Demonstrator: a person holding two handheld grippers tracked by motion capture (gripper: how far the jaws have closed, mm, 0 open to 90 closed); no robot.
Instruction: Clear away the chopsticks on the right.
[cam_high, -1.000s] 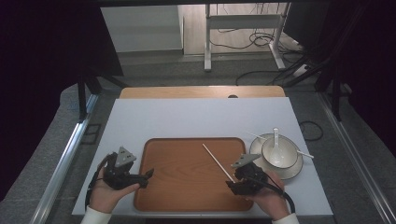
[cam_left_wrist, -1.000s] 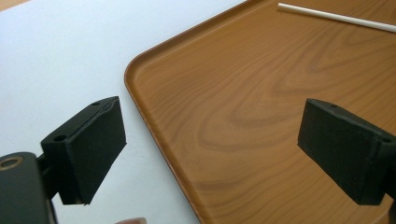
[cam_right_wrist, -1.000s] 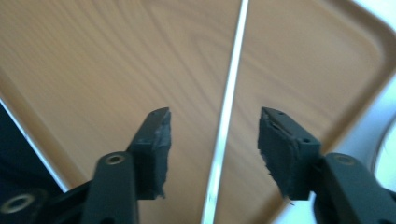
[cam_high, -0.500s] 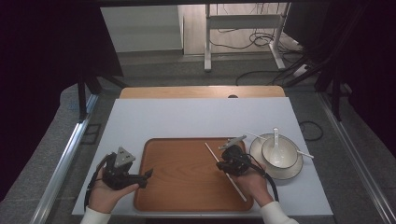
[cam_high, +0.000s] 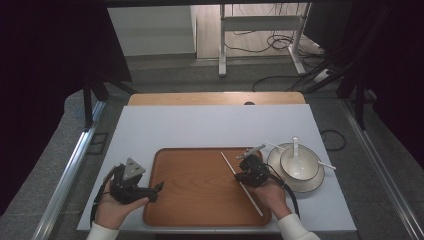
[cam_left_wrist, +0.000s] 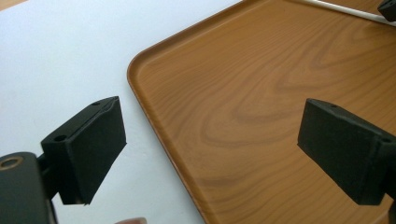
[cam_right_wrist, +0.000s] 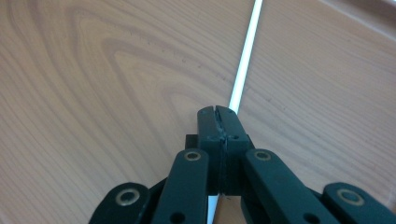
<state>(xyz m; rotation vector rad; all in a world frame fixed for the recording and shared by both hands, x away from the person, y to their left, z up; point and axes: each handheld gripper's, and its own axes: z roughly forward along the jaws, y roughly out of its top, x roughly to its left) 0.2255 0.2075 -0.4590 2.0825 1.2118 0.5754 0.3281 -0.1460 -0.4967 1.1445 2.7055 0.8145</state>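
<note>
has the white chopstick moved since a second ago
Yes. The white chopstick, pinched in the right gripper, now reaches further toward the wooden tray's near edge.

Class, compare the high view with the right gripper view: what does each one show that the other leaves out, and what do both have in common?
High view alone: the bowl with a spoon in it on a plate, the white table, both hands, and the left gripper at the tray's left edge.

Right gripper view alone: a close look at the jaws pressed together on the stick, and the fine wood grain.

Both: the right gripper, shut on the white stick, over the wooden tray.
</note>
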